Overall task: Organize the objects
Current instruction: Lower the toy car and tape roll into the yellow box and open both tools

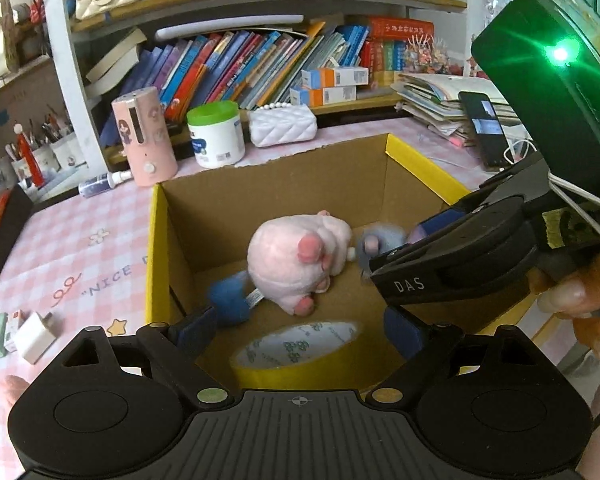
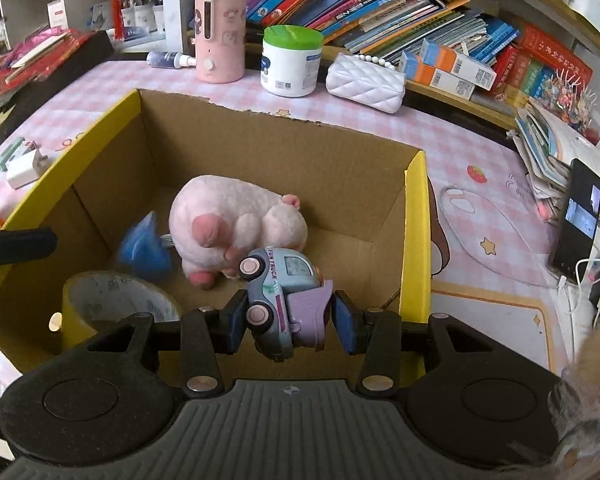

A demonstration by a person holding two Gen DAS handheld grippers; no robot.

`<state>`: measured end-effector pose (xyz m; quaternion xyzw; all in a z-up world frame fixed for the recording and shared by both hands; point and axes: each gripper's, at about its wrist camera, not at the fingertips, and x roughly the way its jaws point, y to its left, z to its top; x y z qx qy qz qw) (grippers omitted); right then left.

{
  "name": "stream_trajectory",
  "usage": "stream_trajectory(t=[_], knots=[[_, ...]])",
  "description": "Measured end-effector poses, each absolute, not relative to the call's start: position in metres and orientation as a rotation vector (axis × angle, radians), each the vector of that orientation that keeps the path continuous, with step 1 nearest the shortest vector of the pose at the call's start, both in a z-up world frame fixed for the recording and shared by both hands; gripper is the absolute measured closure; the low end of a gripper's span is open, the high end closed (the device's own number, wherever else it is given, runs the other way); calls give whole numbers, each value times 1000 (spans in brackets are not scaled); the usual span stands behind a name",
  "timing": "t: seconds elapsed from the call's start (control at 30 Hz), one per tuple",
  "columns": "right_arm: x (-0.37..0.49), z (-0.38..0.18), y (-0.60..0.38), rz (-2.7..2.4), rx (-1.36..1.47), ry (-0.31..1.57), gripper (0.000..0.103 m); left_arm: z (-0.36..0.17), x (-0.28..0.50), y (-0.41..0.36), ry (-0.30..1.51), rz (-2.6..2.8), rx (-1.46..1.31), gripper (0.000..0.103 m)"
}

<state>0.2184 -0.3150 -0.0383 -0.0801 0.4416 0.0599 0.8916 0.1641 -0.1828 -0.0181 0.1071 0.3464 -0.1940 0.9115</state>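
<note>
A: Start at the right gripper (image 2: 290, 322). What's in it?

B: A toy truck (image 2: 282, 300), pale blue with a lilac rear and pink wheels. The two blue pads (image 2: 236, 326) are narrow and pinch it across its body, tipped nose-up, wheels facing the left pad. It hangs inside the cardboard box (image 2: 260, 128), low over the floor near the box's front right corner.

A: So the step, as I read it, is setting the truck down in the box. How to do it well?

B: Lower it until the wheels or the side meet the cardboard before letting go, so it doesn't roll. Steer it toward the bare floor along the right wall; the pink plush pig (image 2: 228, 224) lies just behind the truck, nearly touching its front wheel, and a drop onto it could send the truck sideways.

A: And the rest of the floor?

B: A roll of yellow tape (image 2: 112, 304) fills the front left corner, and a blurred blue object (image 2: 144, 248) lies between the tape and the pig. That leaves the right side as the open patch.

A: The left gripper (image 1: 296, 330)?

B: Fingers wide, nothing between them, poised over the box's front edge above the tape. It should stay clear of the right one, which reaches in from the right wall.

A: Outside the box?

B: A white charger (image 2: 24, 168) on the pink checked tablecloth (image 2: 500, 152) off the left wall.
</note>
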Motion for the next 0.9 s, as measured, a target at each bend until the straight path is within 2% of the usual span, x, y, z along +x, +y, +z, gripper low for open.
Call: stream_trajectory(t=[0.27,0.5,0.9], knots=[[210,-30,-317,111,-130,894,59,-2,144,-175,646,-410,191,10],[179,3,-317,87,-70,787,46,18,121,-154,584,-398,145,10],[97,29,-316,-94,18,655,33,22,81,-99,574,-312,91,6]])
